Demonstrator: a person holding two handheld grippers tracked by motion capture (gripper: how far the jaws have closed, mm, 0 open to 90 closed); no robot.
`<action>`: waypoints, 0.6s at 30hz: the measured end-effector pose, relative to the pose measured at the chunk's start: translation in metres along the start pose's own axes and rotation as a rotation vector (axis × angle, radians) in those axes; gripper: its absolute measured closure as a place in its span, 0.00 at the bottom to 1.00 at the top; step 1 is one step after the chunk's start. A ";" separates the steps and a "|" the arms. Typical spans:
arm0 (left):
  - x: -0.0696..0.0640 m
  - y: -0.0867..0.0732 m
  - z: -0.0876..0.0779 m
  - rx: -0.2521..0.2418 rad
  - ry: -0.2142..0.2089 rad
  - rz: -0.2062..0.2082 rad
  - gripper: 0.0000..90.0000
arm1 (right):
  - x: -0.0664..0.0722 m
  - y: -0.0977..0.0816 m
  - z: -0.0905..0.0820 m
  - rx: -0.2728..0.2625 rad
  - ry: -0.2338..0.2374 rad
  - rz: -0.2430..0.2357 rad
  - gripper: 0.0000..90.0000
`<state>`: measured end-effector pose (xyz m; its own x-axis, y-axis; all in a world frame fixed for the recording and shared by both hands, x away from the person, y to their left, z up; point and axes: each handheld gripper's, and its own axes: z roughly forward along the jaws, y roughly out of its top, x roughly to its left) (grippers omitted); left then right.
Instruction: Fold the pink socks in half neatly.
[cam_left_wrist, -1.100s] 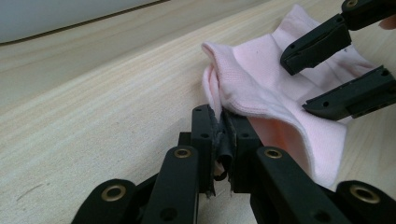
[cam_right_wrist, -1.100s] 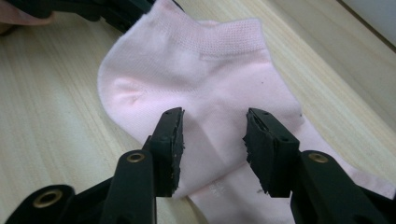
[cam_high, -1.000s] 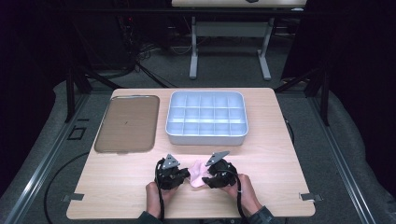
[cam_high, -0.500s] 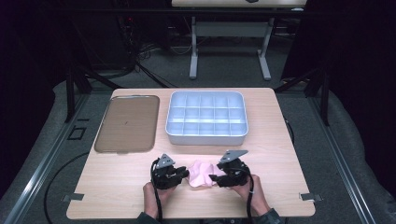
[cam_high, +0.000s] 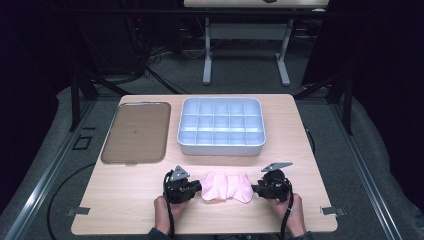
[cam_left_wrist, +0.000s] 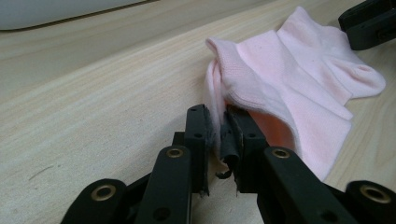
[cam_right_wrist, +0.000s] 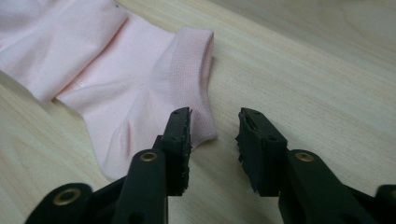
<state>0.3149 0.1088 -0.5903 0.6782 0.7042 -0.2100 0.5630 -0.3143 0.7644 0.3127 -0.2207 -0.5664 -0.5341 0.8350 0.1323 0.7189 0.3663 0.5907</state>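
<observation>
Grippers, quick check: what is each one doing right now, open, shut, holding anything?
Left gripper: shut on the pink sock, pinching its cuff edge.
Right gripper: open, jaws just closing in; nothing gripped, one of its fingers over the sock's edge.

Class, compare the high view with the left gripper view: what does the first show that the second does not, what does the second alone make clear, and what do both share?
High view alone: the brown tray, the whole divided bin, both hands, and the right gripper at the sock's right end.

Left gripper view alone: the left gripper pinching a thin fold of the sock's edge between its jaws, plus the ribbed cuff up close.

Both share: the pink sock lying on the wooden table, with a gripper at each end.
</observation>
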 end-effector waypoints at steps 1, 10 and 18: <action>-0.001 0.000 0.000 0.000 0.002 -0.003 0.88 | 0.000 -0.001 0.000 -0.002 0.014 -0.012 0.77; 0.000 0.000 0.000 0.001 0.000 -0.007 0.90 | 0.011 0.004 -0.013 -0.065 0.044 -0.016 0.94; 0.000 0.000 0.000 0.000 -0.002 -0.012 0.90 | 0.031 0.022 -0.031 -0.090 0.092 -0.080 0.94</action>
<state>0.3154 0.1087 -0.5906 0.6724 0.7067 -0.2201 0.5708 -0.3058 0.7620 0.2986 -0.1991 -0.5247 -0.6300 0.7616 0.1518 0.6318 0.3889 0.6705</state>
